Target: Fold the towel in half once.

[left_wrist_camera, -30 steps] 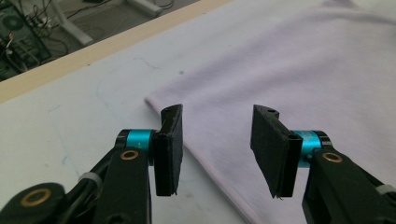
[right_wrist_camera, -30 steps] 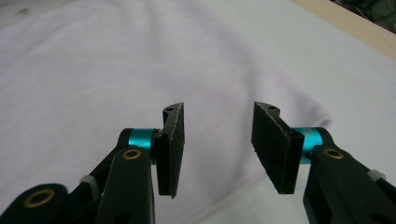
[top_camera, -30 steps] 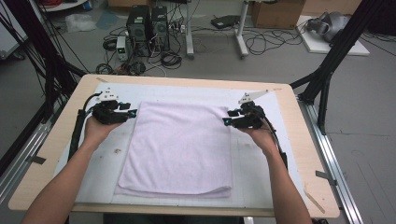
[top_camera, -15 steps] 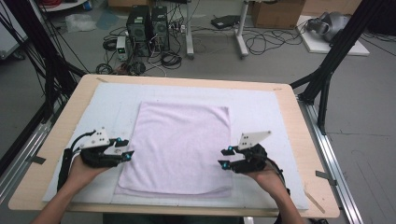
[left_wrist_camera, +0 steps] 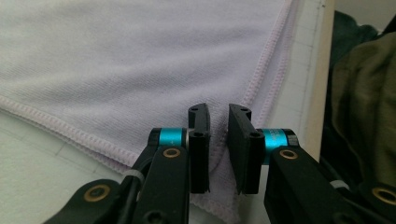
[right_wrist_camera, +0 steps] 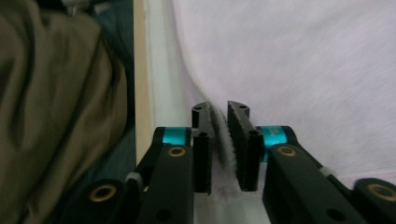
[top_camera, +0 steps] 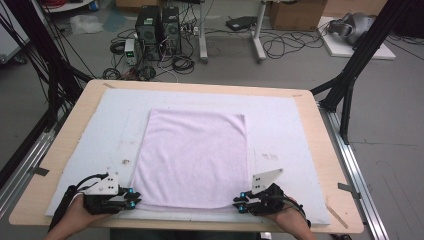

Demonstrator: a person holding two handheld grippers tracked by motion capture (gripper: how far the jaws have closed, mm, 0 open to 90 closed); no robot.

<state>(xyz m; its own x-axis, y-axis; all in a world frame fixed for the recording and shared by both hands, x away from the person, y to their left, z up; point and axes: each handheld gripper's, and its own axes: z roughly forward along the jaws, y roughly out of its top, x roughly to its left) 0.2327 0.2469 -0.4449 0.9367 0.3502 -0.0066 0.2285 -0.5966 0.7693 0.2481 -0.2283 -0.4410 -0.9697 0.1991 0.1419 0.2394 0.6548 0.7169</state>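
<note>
Grippers at the towel's [top_camera: 192,157] near corners, low in the frame.
Left gripper [top_camera: 131,198] stands slightly open around its corner; right gripper [top_camera: 239,203] pinches a fold of cloth.

a light wooden table [top_camera: 75,130] fills the middle of the frame, its near edge along the bottom. a white mat [top_camera: 285,125] covers most of its top, leaving bare wood around the rim. a pale lilac towel [top_camera: 195,155] lies flat on the mat, centred, reaching toward the lower edge.
</note>
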